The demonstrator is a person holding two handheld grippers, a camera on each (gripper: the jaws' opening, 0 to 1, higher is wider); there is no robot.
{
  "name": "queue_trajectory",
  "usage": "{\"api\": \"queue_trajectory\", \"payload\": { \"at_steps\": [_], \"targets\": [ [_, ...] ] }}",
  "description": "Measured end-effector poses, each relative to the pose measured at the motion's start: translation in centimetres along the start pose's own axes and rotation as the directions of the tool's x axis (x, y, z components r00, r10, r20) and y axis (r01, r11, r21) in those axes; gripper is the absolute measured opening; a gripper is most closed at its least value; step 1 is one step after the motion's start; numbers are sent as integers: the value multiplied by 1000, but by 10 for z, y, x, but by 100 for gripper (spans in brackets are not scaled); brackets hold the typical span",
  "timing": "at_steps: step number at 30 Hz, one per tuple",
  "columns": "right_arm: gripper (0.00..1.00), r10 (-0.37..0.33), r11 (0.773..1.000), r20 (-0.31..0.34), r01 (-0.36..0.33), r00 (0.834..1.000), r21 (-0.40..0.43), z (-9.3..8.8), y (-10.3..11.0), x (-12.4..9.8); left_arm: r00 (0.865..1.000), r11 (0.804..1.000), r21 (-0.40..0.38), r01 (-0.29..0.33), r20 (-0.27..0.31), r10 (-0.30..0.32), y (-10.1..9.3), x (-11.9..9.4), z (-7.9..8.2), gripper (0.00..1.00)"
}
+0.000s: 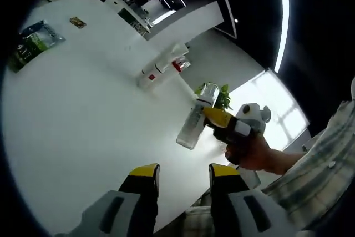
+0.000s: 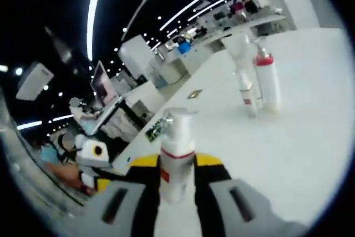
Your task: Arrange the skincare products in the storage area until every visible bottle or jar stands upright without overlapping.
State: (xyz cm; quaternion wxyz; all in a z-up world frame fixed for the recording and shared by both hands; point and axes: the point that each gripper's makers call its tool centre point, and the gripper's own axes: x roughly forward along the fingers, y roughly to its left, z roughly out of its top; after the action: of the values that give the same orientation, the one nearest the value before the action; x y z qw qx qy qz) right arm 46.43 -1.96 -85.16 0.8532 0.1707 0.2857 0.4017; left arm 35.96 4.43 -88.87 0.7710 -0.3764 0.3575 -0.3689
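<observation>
Right claw [image 2: 177, 167] pinching pump bottle [image 2: 176, 154]; left claw [image 1: 183, 173] spread, empty. Lower it plumb beside upright bottle pair [image 2: 258, 81], not touching.

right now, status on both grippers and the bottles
Right gripper shut on pump bottle, held above the table. Left gripper open, holding nothing. Two bottles stand upright together on the table. Nothing in the way.

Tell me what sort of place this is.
Probably an open-plan office or lab: a large white table, long ceiling light strips, and a computer monitor on desks in the background. Two white pump bottles stand on the table.
</observation>
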Motion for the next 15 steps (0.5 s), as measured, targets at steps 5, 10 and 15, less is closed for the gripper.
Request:
{"api": "queue_trajectory", "payload": {
  "at_steps": [5, 10, 15],
  "targets": [
    [20, -28, 995, 27, 30, 999, -95, 9, -22, 9, 999, 999, -16, -37, -15, 37, 10, -11, -7, 36],
    [20, -86, 972, 49, 94, 995, -216, 17, -52, 17, 998, 997, -47, -58, -16, 57, 16, -20, -11, 36],
    [20, -122, 943, 100, 147, 987, -298, 29, -71, 22, 997, 996, -62, -68, -28, 67, 17, -27, -14, 36]
  ]
}}
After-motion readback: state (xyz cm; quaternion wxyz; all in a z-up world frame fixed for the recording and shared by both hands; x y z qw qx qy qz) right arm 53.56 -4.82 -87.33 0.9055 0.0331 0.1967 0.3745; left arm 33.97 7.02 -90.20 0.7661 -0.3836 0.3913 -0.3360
